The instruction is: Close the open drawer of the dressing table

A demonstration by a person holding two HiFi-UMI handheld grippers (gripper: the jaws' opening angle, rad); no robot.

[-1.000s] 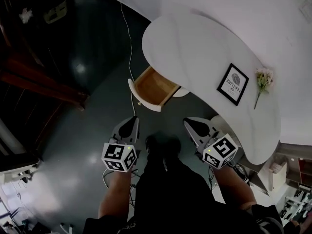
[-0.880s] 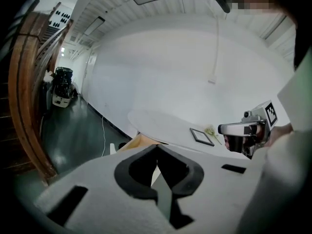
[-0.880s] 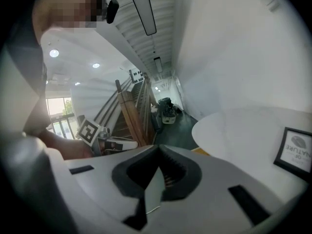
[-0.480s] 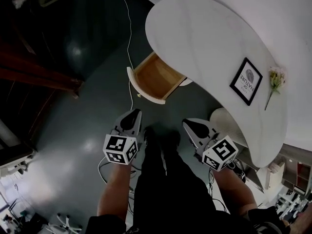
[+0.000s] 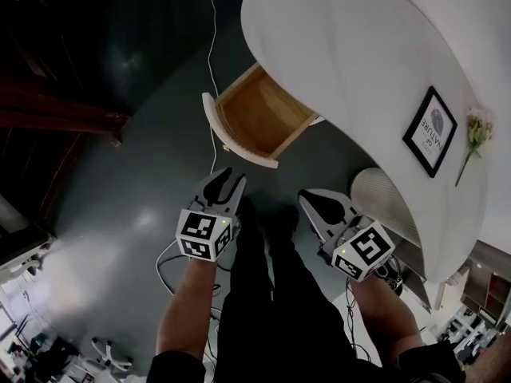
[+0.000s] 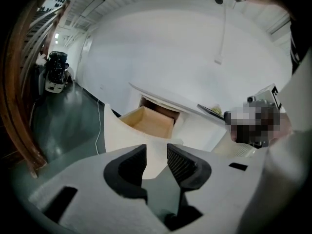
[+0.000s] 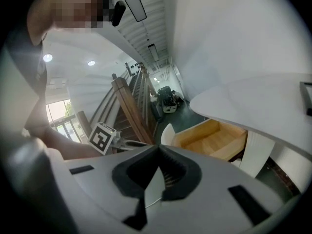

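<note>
Two grippers are held above the dark floor (image 5: 136,174), short of the open drawer (image 5: 257,120), which stands pulled out from under the white counter (image 5: 343,62). On the left gripper (image 5: 227,179) the fingers have just been opening and are spread apart with nothing between them; on the right gripper (image 5: 310,198) they are pressed together.

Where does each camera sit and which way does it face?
Head view: on the person's head, facing steeply down at the curved white dressing table and its open wooden drawer; both forearms, left gripper and right gripper show.
Left gripper view: on the left gripper, looking along its empty jaws, which have just been opening, toward the drawer.
Right gripper view: on the right gripper, looking past its shut jaws at the drawer; left forearm shows.
All three share the drawer.
</note>
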